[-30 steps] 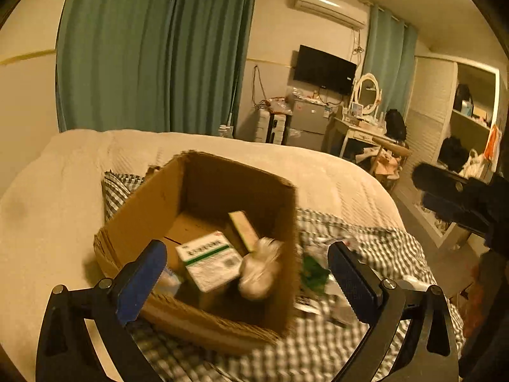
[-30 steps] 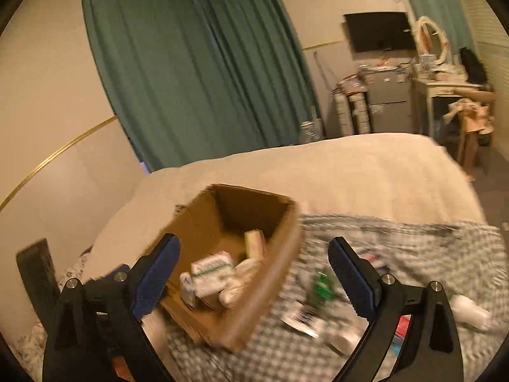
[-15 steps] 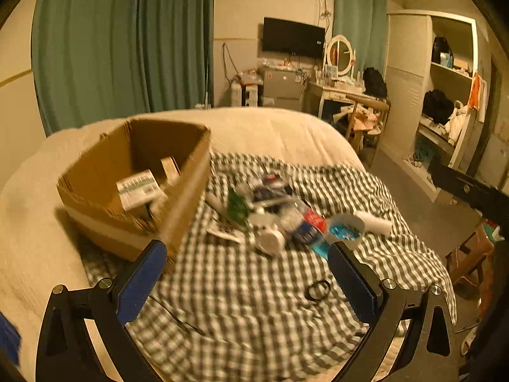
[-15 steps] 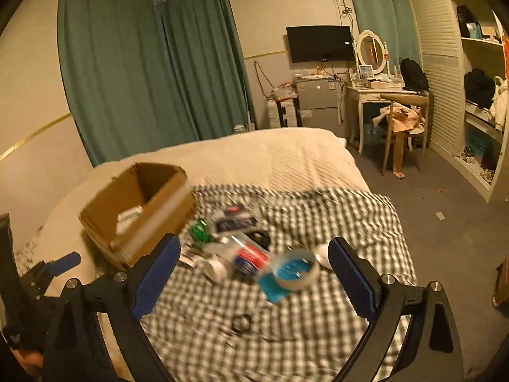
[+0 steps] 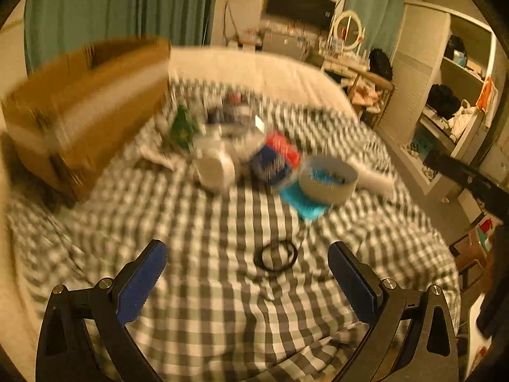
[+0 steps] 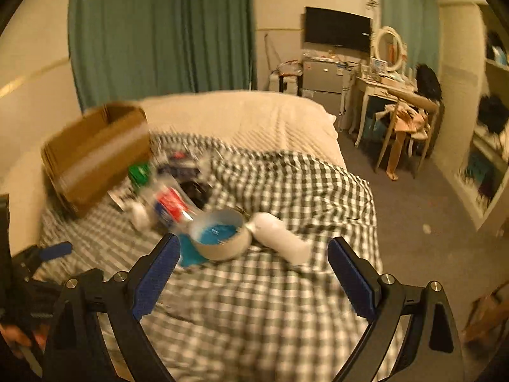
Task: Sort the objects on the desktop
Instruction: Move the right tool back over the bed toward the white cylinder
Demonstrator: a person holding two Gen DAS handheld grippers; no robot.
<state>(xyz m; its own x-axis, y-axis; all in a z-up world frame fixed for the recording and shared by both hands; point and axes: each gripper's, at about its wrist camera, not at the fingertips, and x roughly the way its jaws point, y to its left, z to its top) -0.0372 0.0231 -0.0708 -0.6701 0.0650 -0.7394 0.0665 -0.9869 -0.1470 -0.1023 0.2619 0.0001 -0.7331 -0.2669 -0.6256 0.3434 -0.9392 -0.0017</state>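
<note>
A cardboard box (image 5: 86,102) (image 6: 95,152) stands on the left of a checked cloth (image 5: 222,286) (image 6: 286,293) spread over a bed. Beside it lies a blurred heap: a green packet (image 5: 182,127) (image 6: 139,172), a white jar (image 5: 213,169), a red and blue tube (image 5: 276,156) (image 6: 170,205), a roll of tape (image 5: 327,180) (image 6: 219,234) on something blue, and a white bottle (image 6: 280,235). A black hair tie (image 5: 275,255) lies just ahead of my left gripper (image 5: 247,272), which is open and empty. My right gripper (image 6: 253,267) is open and empty, just short of the tape roll.
The bare cream bedspread (image 6: 248,117) stretches behind the cloth. Grey floor (image 6: 423,210) lies right of the bed, with a dressing table and chair (image 6: 397,117) and shelves (image 5: 451,95) beyond. The other gripper shows at the far left of the right wrist view.
Both views have swung from the box to the heap on the cloth and moved closer to it. Both grippers stayed open.
</note>
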